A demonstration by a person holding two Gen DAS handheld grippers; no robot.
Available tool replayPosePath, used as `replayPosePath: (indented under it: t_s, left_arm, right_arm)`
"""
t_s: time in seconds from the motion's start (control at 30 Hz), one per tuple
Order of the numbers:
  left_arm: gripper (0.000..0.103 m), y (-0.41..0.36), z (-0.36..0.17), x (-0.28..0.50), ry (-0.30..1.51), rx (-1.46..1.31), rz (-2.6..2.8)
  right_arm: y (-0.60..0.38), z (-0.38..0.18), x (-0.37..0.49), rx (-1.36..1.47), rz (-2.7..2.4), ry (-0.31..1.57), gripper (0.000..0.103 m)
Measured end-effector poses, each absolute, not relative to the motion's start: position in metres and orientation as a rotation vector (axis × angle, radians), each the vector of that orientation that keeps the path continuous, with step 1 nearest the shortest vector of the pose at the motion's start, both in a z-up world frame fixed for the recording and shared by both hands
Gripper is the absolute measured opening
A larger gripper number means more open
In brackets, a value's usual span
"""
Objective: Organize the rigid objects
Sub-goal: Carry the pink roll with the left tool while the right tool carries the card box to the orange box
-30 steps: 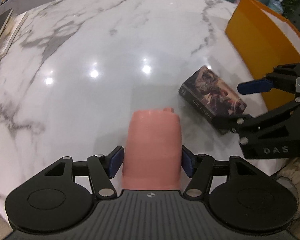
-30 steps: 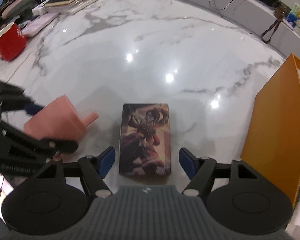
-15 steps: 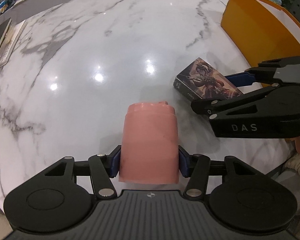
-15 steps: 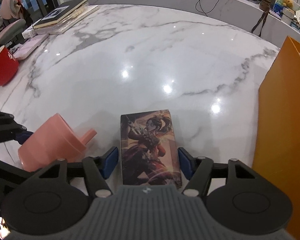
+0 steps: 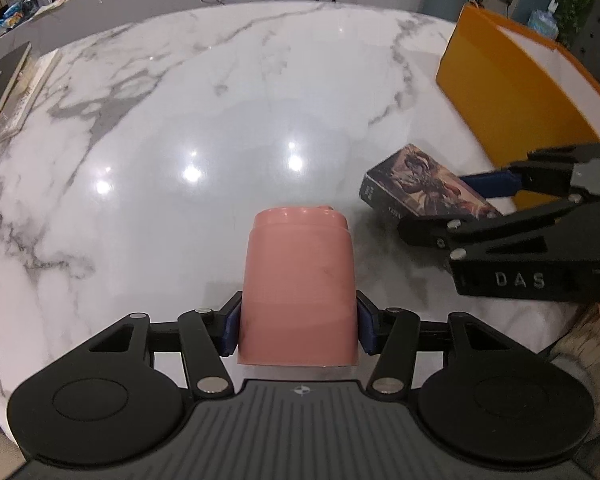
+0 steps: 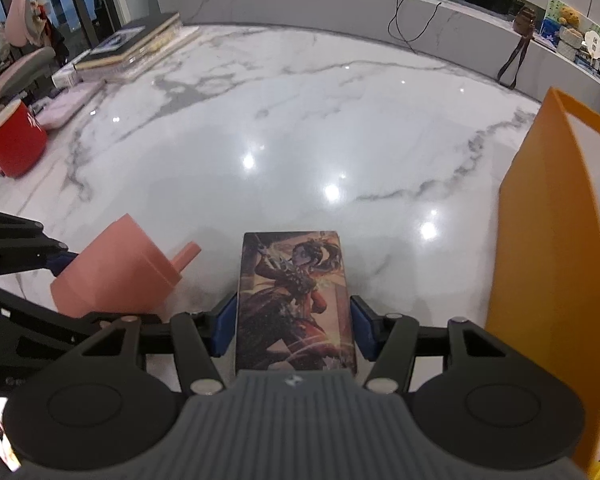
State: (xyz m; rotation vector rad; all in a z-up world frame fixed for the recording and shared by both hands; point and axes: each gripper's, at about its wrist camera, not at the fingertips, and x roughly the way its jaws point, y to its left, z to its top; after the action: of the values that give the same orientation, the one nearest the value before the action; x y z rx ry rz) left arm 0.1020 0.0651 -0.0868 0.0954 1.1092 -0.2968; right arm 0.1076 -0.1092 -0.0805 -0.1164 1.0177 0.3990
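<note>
Pink cup [image 5: 298, 284] is held upside down between the blue pads of the left gripper [image 5: 298, 326], its rim end nearest the camera and its closed base pointing away. The pads are pressed against both sides of the cup, so the left gripper is clamped on it. A short pink handle stub [image 6: 186, 254] is seen projecting from the cup's side in the right wrist view. The cup is positioned above the near edge of the white marble worktop [image 5: 180, 120], toward its near right part.

Just to the right of the cup, an illustrated box [image 6: 296, 300] with fantasy artwork on its face is gripped by the right gripper [image 6: 294, 326]. The box runs lengthwise between the blue pads, which are set against its two long sides; the jaws are closing on it. In the left wrist view the same box [image 5: 424, 186] is seen tilted, with its far end raised off the marble.

Beyond the box, at the right edge of the worktop, an orange bin [image 5: 508, 88] with a white inside is stood upright. At the far left edge, a stack of books [image 6: 128, 50] is laid flat, and a red mug [image 6: 16, 144] is placed near the left edge, well apart from the cup and box.
</note>
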Motion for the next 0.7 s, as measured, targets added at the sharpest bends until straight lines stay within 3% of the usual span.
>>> replayPosePath:
  t_s: [0.7]
  left_arm:
    - [0.062, -0.009, 0.021, 0.109, 0.892, 0.165, -0.415]
  right_arm:
    - [-0.184, 0.041, 0.093, -0.124, 0.340, 0.816, 0.058]
